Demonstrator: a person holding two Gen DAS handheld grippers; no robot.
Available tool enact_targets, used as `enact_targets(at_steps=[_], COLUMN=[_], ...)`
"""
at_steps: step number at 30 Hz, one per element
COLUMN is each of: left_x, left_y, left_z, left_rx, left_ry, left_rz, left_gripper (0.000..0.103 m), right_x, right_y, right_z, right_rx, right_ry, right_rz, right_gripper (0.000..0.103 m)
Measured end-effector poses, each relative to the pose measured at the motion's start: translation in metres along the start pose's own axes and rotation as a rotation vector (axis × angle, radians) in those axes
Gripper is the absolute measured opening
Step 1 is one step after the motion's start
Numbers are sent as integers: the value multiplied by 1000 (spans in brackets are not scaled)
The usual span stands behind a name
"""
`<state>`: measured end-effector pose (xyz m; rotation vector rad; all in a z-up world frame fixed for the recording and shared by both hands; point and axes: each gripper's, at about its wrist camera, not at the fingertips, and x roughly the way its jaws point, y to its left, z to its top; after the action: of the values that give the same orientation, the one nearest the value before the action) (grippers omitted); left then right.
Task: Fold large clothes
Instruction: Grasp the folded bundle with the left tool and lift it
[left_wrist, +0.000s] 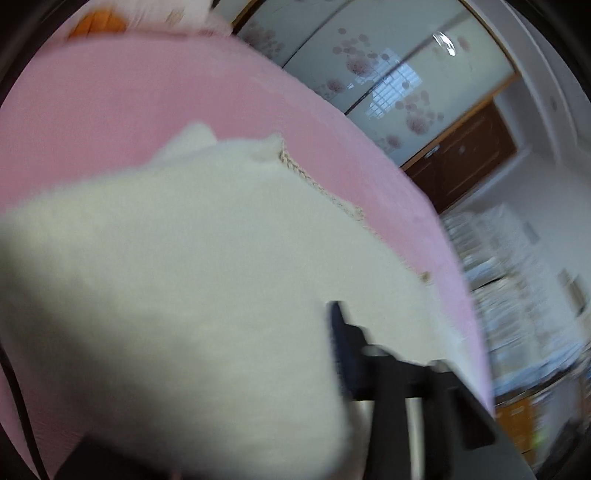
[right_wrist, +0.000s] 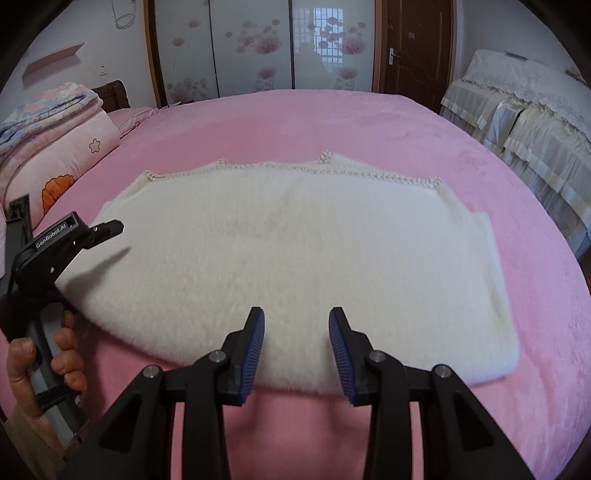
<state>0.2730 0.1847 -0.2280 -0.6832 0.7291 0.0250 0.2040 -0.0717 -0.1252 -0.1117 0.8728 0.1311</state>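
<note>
White sweater (right_wrist: 295, 258) lies crosswise, braided edge away; right gripper (right_wrist: 296, 328) spread, left unclear.

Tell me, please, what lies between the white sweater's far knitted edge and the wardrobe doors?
In the right wrist view, only bare pink bedspread lies between the white sweater and the floral wardrobe doors.

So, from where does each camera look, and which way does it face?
Left wrist: on the left gripper, tilted and blurred, close over the white fluffy garment; one dark finger shows.
Right wrist: on the right gripper, level, facing the wardrobe; open jaws, plus the left gripper in a hand.
Shared: garment, pink bed cover, wardrobe.
</note>
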Motion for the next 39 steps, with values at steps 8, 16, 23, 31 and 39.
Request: enact_targets(at_steps=[8, 16, 23, 31, 39], left_x=[-14, -45, -54, -34, 36], left_y=[-28, -96, -179, -274, -317], left_z=[3, 0, -16, -73, -189], left_rx=[85, 274, 470, 625, 899], left_ry=[-54, -138, -156, -92, 98], left_rz=[56, 70, 14, -73, 25], left_gripper=[21, 21, 21, 21, 22], right_x=[22, 70, 75, 14, -13], right_y=[36, 55, 1, -120, -231], right_z=[34, 24, 28, -3, -63], right_rx=[-113, -237, 18, 324, 472], right_ry=[-82, 42, 83, 57, 97], right_rz=[5, 40, 292, 310, 74], right_gripper=[27, 15, 15, 14, 14])
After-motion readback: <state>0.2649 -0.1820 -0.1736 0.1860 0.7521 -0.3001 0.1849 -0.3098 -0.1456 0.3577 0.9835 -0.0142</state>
